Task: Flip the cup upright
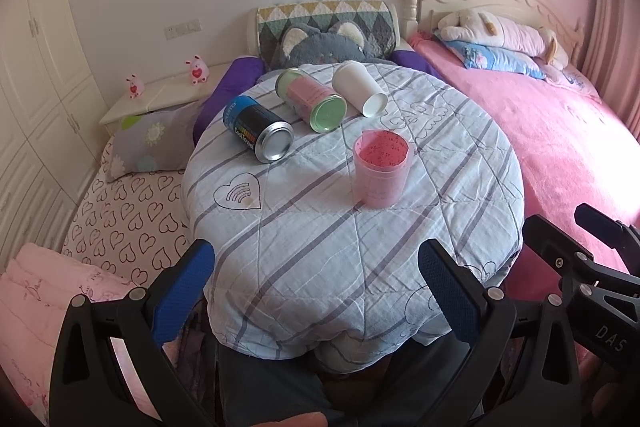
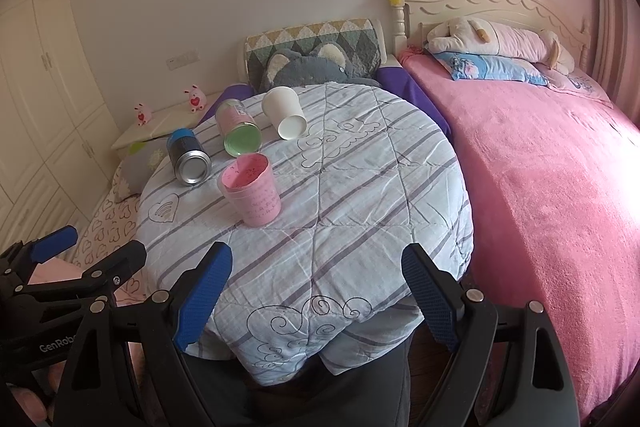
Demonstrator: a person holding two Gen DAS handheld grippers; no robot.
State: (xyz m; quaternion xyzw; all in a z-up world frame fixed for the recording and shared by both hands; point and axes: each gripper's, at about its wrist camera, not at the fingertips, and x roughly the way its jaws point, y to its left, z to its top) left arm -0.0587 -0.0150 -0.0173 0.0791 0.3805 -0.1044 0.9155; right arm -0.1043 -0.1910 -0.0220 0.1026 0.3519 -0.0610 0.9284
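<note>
- The left gripper [image 1: 316,291] hung with its blue-padded fingers [image 1: 182,291] spread wide and empty, low over the near edge of the table.
- The right gripper [image 2: 316,301] was likewise released, its blue pads [image 2: 430,297] apart and grasping nothing (both sat well short of every container).
- The pink cup [image 1: 380,169] stood mouth-up near the table's middle, so it looked already upright.
- Behind it lay three on their sides: a white paper cup [image 1: 359,87], a pink-and-green canister [image 1: 314,99], and a black-and-blue can [image 1: 260,129] with a bare metal end.
- The white paper cup seemed the likeliest one left to flip; I judged it light, thin-walled and easily crushed, best pinched gently across the middle of its wall.
- It would probably roll if nudged, since it rested on soft fabric.
- The striped quilted cover [image 1: 360,267] over the round table was wrinkled and cushioned, an uneven footing for a light cup.
- Around it were a pink bed [image 2: 540,167] with a plush toy [image 2: 496,41], and white wardrobes [image 1: 36,67].
</note>
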